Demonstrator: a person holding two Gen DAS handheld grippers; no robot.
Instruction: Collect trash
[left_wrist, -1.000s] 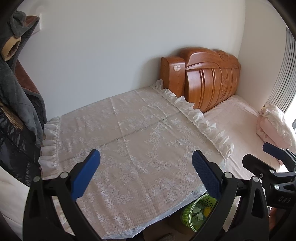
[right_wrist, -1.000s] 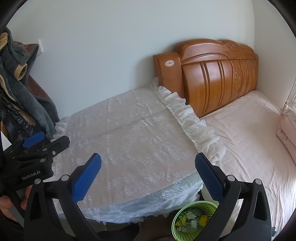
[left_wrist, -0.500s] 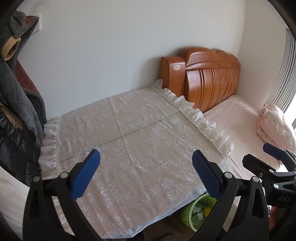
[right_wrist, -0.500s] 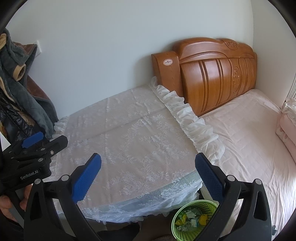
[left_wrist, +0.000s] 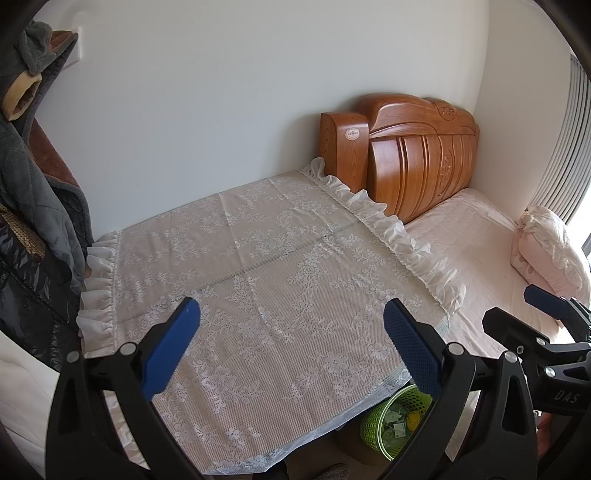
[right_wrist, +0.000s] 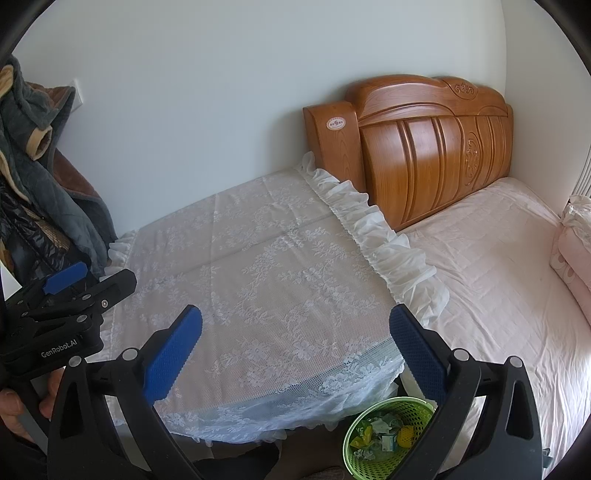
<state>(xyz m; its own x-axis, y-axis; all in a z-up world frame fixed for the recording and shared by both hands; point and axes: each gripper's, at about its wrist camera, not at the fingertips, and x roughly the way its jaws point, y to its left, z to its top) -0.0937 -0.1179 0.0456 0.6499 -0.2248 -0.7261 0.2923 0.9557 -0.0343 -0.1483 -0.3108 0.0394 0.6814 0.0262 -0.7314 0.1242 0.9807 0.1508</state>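
A green mesh waste basket (right_wrist: 384, 435) holding scraps of trash stands on the floor between the lace-covered table (right_wrist: 258, 280) and the bed; it also shows in the left wrist view (left_wrist: 395, 421). My left gripper (left_wrist: 291, 350) is open and empty above the table's near edge. My right gripper (right_wrist: 295, 350) is open and empty above the table's front right corner, just above the basket. Each gripper shows at the edge of the other's view. No loose trash shows on the table or bed.
A bed with a pink sheet (right_wrist: 498, 280) and wooden headboard (right_wrist: 432, 147) lies to the right, with folded bedding (left_wrist: 546, 251) at its far side. Dark coats (left_wrist: 26, 192) hang at the left. A white wall stands behind.
Both grippers have drifted slightly; the view shifts a little. Both stay open and empty.
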